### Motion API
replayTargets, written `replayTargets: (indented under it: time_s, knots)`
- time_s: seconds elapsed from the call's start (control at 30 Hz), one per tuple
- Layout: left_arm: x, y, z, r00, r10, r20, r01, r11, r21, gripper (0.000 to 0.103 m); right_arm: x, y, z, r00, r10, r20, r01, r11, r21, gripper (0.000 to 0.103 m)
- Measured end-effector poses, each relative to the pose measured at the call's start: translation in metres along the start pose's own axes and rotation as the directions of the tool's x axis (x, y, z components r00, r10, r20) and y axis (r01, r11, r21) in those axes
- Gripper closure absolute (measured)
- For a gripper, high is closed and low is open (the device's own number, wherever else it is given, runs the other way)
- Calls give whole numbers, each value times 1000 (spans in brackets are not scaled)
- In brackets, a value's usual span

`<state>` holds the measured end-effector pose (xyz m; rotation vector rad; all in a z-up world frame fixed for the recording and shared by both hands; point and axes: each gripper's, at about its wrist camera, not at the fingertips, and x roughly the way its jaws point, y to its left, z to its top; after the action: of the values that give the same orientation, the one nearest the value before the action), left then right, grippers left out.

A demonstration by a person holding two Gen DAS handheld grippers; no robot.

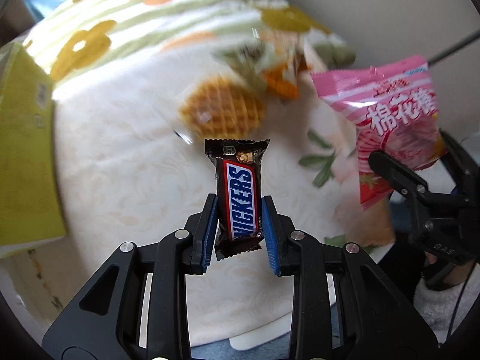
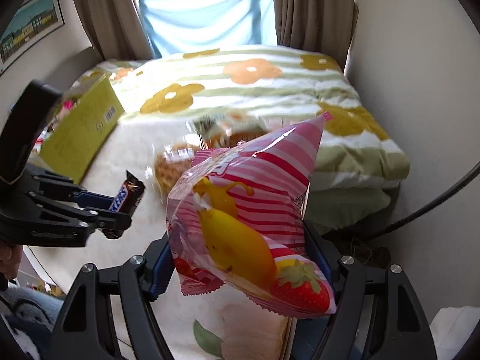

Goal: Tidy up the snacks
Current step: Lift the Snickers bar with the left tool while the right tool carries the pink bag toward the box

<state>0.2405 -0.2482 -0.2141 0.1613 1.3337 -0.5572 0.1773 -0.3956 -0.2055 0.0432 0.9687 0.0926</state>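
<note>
We see yellow box [image 2: 81,138] far left on bed. Our left gripper [image 1: 240,219], nearer box, jaws pinch Snickers bar [image 1: 238,192], long way up. Right of box, our right gripper [image 2: 240,258] jaws squeeze pink marshmallow bag [image 2: 249,210], farther off.

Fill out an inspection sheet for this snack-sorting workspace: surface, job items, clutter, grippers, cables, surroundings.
Surface: bed with cream sheet; folded floral blanket at the far end.
Job's things: Snickers bar and pink marshmallow bag both lifted; waffle packets lying on the sheet, blurred; yellow-green box on the bed's left side, contents unclear.
Clutter: nothing seen.
Grippers: left gripper shut on the Snickers bar; right gripper shut on the pink marshmallow bag.
Cables: one dark cable along the right wall.
Surroundings: curtained window, framed picture on the left wall.
</note>
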Motion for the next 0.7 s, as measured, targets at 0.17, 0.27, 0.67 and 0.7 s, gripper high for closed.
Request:
replayTargets:
  time_s: [0.17,0.27,0.67,0.7]
  knots:
    - [-66,33,7,987,15,161,-4,997,-71,77,-27,25,39,997,27,77,-22,998,-64,31]
    - [-103,61,5,969,54,240,-26,992,-121,77,-39,52,66,991,59,121,-45,992,-115,31]
    - [-183,230,-18,929,182,323,-62,935,-349,77,-28,201,151,951,273,145,-234,942,-239,31]
    - [-186,241,-20,930,185,318,-64,932,-356,77,-21,214,155,948,286,136,-248,938,-242,31]
